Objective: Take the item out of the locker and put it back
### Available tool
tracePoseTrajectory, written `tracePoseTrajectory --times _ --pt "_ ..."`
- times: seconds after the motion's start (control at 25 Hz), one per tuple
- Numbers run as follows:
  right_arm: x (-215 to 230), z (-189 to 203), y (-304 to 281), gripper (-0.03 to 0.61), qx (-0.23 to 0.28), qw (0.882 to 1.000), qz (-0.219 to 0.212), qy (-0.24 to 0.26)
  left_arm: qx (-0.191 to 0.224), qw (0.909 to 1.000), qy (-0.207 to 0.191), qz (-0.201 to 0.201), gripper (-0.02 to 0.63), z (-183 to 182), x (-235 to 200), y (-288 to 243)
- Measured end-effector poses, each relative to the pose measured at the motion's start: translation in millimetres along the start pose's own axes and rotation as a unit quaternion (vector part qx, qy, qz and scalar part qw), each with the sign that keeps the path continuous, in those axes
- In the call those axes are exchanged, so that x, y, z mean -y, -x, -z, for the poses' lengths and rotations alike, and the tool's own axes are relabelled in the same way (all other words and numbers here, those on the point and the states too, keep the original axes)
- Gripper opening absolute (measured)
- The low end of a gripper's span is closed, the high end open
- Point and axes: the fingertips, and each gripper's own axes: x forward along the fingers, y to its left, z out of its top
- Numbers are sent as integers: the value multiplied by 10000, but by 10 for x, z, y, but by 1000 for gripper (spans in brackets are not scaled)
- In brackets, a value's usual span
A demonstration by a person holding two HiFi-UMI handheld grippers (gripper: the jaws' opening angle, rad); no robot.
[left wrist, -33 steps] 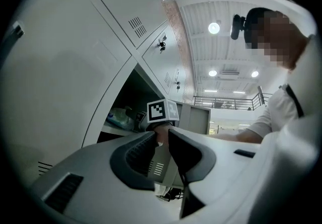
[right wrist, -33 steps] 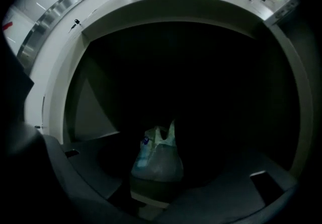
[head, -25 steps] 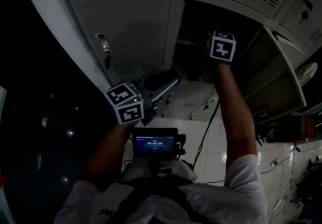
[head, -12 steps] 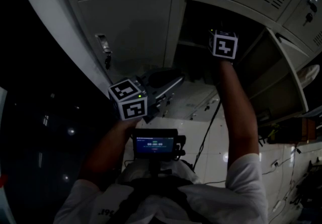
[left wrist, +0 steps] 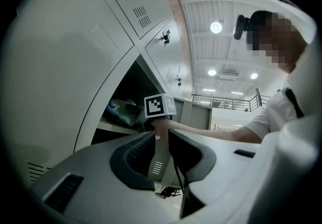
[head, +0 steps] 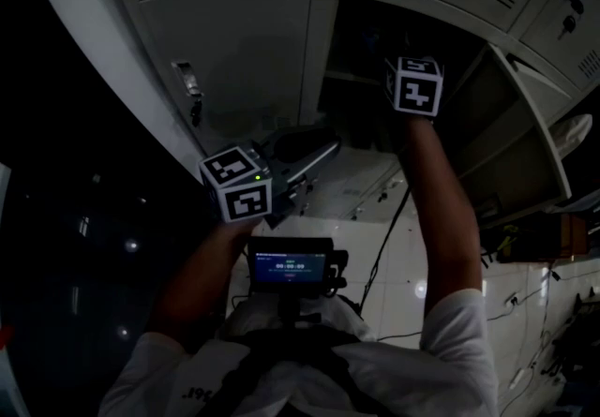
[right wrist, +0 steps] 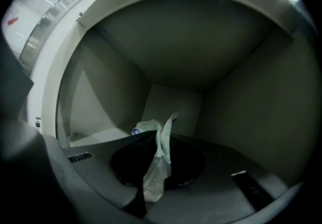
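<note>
The open locker (head: 370,45) is dark inside. My right gripper (right wrist: 162,133) reaches into it from the front, and its marker cube (head: 414,85) shows at the opening. Its jaws have just been closing and are shut on a crumpled pale green and white plastic packet (right wrist: 159,155), which stands up between the pads. In the left gripper view that packet (left wrist: 123,111) lies on the locker shelf beside the cube. My left gripper (head: 302,153) hangs outside, lower left of the opening. Its jaws (left wrist: 162,136) stand open with nothing between them.
The locker's door (head: 514,129) stands swung out on the right. Shut locker doors (head: 234,45) fill the left, one with a key in its lock (head: 191,87). A small lit screen (head: 289,267) sits on the person's chest. Cables lie on the white tiled floor (head: 525,312).
</note>
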Motion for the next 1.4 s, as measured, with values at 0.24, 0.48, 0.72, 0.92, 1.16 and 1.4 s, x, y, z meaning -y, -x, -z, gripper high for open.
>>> tracePoseTrajectory --times 0.24,0.48,0.72,0.92,1.16,1.4 --pt "17 -79 223 9 181 9998 26 55 -1 10000 33 49 75 35 82 -8" --pt "29 -97 450 8 273 9996 37 94 -10 9999 56 99 75 84 203 4" --pt "20 -112 656 8 350 9993 34 158 29 10000 43 66 75 79 300 55" --pt "-8 -134 843 6 455 9988 0 173 83 9999 68 24 75 86 388 112" --pt "-41 -75 1021 6 476 9987 1 158 152 9998 115 13 69 124 444 190" --pt "-88 -65 1212 6 518 9986 -17 110 153 9997 173 70 49 182 536 248"
